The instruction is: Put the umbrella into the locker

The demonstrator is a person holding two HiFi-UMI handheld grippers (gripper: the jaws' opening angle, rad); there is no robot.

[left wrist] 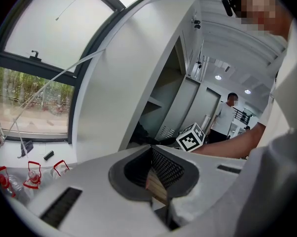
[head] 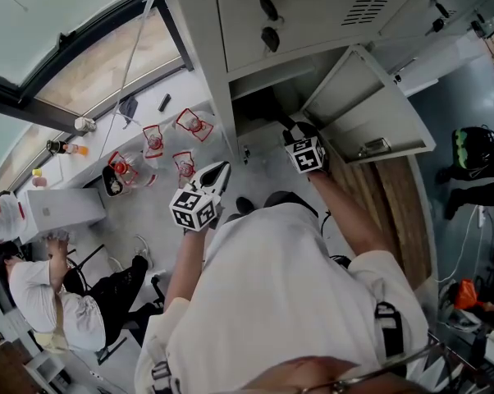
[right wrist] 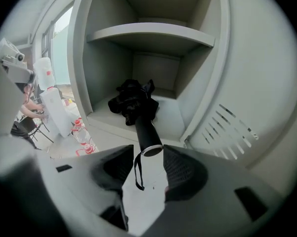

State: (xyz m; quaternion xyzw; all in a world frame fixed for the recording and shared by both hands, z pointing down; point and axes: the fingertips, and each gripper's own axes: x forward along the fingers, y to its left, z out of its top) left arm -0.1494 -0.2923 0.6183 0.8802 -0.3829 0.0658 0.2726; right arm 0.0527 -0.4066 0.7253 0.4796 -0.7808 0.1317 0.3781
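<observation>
The right tool (right wrist: 147, 150) sits nearest, with its jaws partly open. The butt of the umbrella's handle (right wrist: 147, 132) sits at the mouth of the gap. Neither pad visibly presses on it, so I read it as not gripped. A thin wrist strap (right wrist: 137, 172) hangs from the handle's end, down between the jaws.

The umbrella (right wrist: 132, 101) lies on the floor of the locker (right wrist: 170, 117), under the shelf (right wrist: 148, 32). Its black folded canopy is inside, and its handle points out over the front lip. The vented door (right wrist: 237, 125) stands open to the right.

The left tool (left wrist: 151, 147) is held back from the locker, jaws together and empty.

This looks like a compact folding umbrella, so probably light. The bunched canopy is soft cloth that would give and slide under the pads, so it makes a poor hold. The handle is a stiff, smooth cylinder and the better place to grip, taken squarely across its width just behind the end ring. Being round and glossy, it may roll or slip if pinched lightly. The dangling strap could catch on the lip.
</observation>
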